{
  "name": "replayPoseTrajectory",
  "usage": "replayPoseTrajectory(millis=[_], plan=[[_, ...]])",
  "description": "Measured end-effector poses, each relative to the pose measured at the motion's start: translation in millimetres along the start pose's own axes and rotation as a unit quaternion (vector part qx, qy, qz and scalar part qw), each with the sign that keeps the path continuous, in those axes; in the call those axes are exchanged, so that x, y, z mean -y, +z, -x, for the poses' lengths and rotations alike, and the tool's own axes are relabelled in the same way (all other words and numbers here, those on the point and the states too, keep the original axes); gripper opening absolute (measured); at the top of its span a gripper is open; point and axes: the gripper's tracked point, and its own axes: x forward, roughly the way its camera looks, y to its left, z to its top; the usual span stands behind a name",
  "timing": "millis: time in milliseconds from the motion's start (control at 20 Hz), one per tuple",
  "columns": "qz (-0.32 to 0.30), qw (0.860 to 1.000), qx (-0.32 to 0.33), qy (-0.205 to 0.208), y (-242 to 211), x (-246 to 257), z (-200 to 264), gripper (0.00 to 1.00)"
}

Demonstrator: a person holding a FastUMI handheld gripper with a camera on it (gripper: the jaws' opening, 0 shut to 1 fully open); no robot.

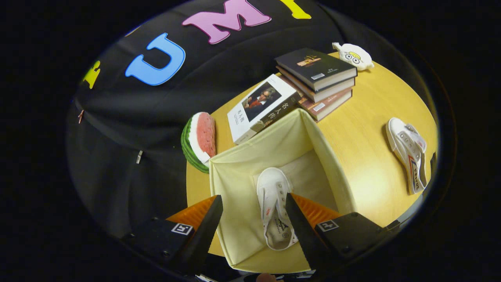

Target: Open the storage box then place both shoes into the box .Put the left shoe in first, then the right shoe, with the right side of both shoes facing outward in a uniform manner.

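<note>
A cream fabric storage box (313, 145) stands open on the yellow table (364, 156). One white canvas shoe (274, 203) lies on the box's floor, close to the right finger. My gripper (254, 201) hovers above the box's open top, open, with nothing between its fingers. The second white shoe (407, 152), with red and blue side marks, lies on its side on the table to the right of the box, well beyond the right finger.
A stack of three books (319, 80) and a white book (260, 107) lie just behind the box. A watermelon slice toy (199, 139) sits at its back left. A small white toy with eyes (354, 56) rests behind the book stack.
</note>
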Motion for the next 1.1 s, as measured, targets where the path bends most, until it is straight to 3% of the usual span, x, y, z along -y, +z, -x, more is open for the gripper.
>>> replayPoseTrajectory(millis=[350,750,900,1100], plan=[[0.070,0.994,0.082,0.004,67,42,84,0.99],[0.155,0.968,0.184,-0.073,127,174,169,0.99],[0.191,0.959,0.171,-0.119,123,238,181,0.99],[0.199,0.964,0.118,-0.133,103,301,168,0.99]])
